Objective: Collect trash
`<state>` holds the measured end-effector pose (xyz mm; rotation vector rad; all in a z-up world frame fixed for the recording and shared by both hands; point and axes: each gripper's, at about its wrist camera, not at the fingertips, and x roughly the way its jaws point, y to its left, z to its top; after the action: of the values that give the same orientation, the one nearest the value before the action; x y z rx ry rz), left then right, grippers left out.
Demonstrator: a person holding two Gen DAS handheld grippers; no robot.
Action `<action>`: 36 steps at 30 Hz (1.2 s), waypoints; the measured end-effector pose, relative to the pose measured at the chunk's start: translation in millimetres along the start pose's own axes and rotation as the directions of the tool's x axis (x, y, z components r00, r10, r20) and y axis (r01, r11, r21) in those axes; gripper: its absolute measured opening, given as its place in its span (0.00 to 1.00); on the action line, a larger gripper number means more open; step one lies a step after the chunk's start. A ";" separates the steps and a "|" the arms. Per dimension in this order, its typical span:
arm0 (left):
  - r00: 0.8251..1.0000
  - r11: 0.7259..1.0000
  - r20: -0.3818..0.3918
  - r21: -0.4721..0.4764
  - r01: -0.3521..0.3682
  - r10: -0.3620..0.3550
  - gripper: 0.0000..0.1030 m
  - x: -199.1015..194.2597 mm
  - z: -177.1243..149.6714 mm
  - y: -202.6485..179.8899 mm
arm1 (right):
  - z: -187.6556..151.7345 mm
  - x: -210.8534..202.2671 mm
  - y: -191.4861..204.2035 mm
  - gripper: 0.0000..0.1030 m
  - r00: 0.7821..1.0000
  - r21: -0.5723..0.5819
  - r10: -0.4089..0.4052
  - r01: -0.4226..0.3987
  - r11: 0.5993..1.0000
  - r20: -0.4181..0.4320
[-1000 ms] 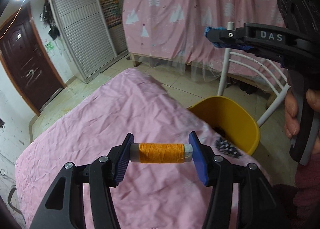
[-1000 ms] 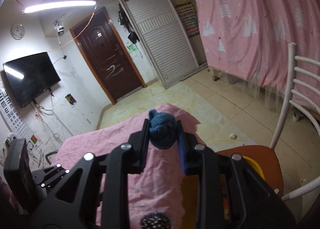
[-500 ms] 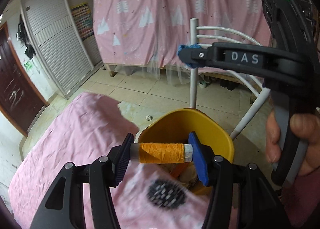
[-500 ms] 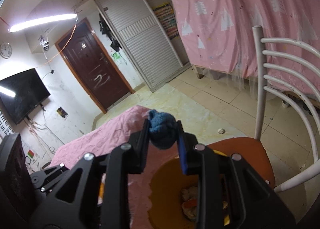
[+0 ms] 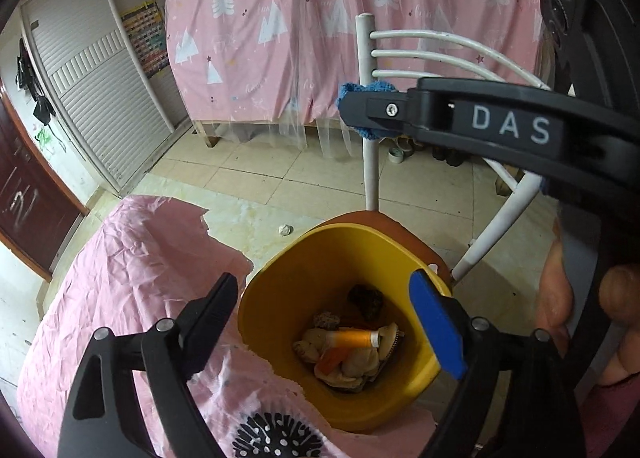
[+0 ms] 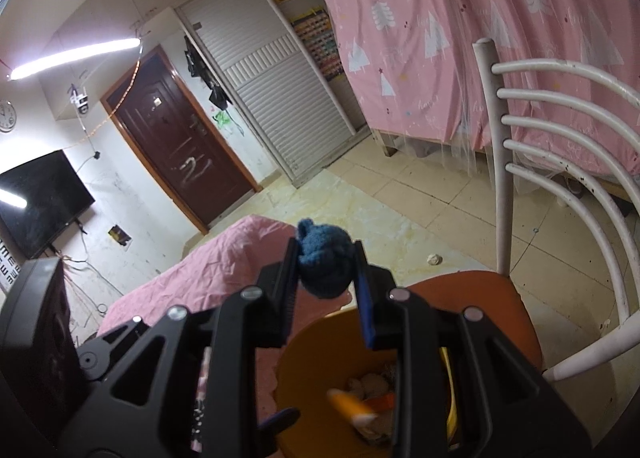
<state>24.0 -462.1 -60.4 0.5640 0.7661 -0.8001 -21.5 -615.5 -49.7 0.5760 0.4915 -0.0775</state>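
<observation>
A yellow bin [image 5: 280,290] stands on an orange chair seat [image 6: 480,298] beside the pink-covered table [image 5: 132,270]. My left gripper [image 5: 324,310] is open and empty above the bin. An orange thread spool [image 5: 352,338] lies inside on other trash; it also shows in the right wrist view [image 6: 350,404]. My right gripper [image 6: 326,270] is shut on a blue fuzzy ball [image 6: 324,262] and holds it above the bin's far rim. In the left wrist view the ball [image 5: 362,91] shows at the right gripper's tip, high above the bin.
A white chair back [image 6: 560,129] rises to the right of the bin. A black spiky item [image 5: 276,438] lies on the table's near edge. A crumpled scrap [image 5: 285,230] lies on the tiled floor. A pink curtain [image 5: 340,17] hangs behind.
My left gripper swung from over the table to above the bin, opened, and the orange spool dropped into the bin. My right gripper moved over the bin, still holding the blue ball.
</observation>
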 end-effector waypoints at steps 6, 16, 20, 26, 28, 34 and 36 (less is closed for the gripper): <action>1.000 1.000 -0.002 -0.031 -0.005 0.005 0.76 -4.7 -5.7 13.1 | -5.4 2.7 6.2 0.24 1.000 -0.029 -0.013 0.013 1.000 -0.014; 0.999 0.997 0.048 -0.074 -0.014 0.018 0.76 -34.5 -19.0 38.8 | -12.2 4.2 28.4 0.51 0.999 -0.080 -0.035 0.033 0.996 -0.020; 0.997 0.995 0.071 -0.100 -0.013 0.020 0.76 -48.6 -23.3 48.9 | -12.4 3.2 38.1 0.51 0.999 -0.091 -0.032 0.030 0.995 -0.018; 0.994 0.990 0.101 -0.139 -0.020 0.034 0.76 -67.6 -32.5 66.4 | -11.1 3.6 56.3 0.63 1.000 -0.113 -0.026 0.024 0.993 -0.015; 0.993 0.987 0.111 -0.158 -0.025 0.043 0.76 -74.1 -36.2 73.3 | -12.3 3.5 64.6 0.68 1.000 -0.121 -0.019 0.017 0.993 -0.015; 0.985 0.969 0.142 -0.238 -0.059 0.095 0.77 -96.1 -52.2 100.8 | -14.3 5.3 91.4 0.87 1.000 -0.145 0.006 -0.007 0.989 -0.009; 0.983 0.961 0.147 -0.269 -0.070 0.112 0.77 -102.9 -60.1 111.4 | -16.6 7.5 103.8 0.89 1.000 -0.167 0.017 -0.019 0.986 -0.014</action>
<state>42.3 -312.3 1.6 0.2897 0.6788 -0.6371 -0.7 -518.9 -13.0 0.4165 0.5000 -0.0151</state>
